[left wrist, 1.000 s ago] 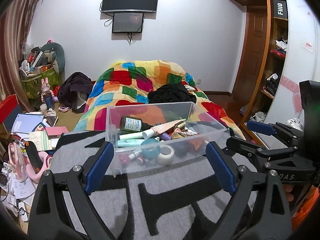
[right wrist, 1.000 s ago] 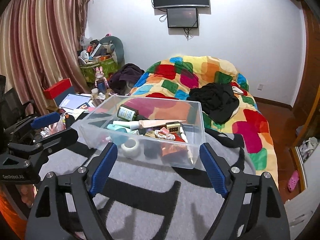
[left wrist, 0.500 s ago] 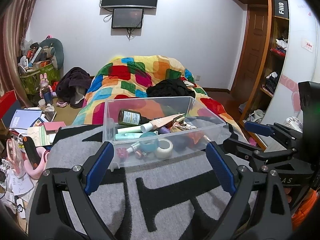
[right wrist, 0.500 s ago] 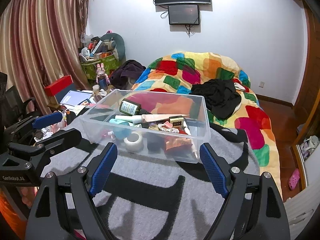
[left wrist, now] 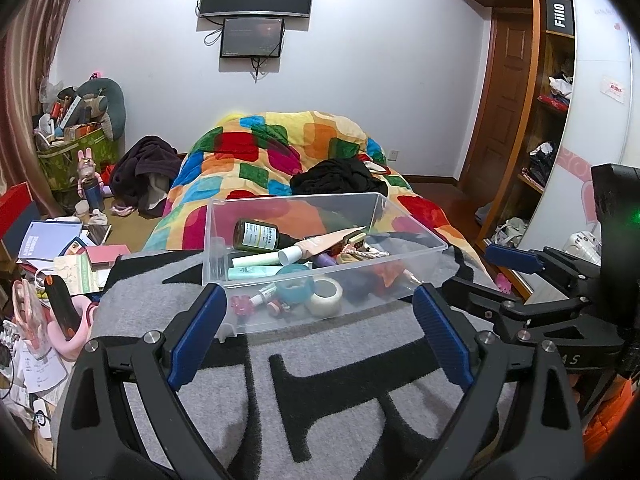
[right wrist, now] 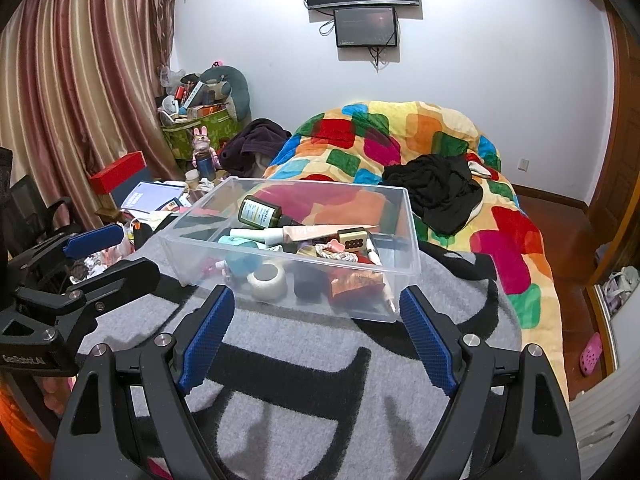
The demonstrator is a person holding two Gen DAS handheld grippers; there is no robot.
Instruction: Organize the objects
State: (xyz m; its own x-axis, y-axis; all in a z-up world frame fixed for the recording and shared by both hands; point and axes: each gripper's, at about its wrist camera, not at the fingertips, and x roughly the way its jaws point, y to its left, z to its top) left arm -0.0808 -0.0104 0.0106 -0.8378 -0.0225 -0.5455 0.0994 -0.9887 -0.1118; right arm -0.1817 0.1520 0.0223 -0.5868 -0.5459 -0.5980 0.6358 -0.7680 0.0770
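Clear plastic bin (left wrist: pixel 320 264) (right wrist: pixel 296 256): sits on a grey-and-black blanket (left wrist: pixel 320 380) at the foot of the bed. Contents: dark green bottle (left wrist: pixel 256 236), pale tubes, roll of tape (left wrist: pixel 325 297), teal lid, small oddments. Left claw (left wrist: pixel 316 336): spread wide, holding nothing, just short of the bin. Right claw (right wrist: pixel 316 336): likewise spread and unladen, beside it.
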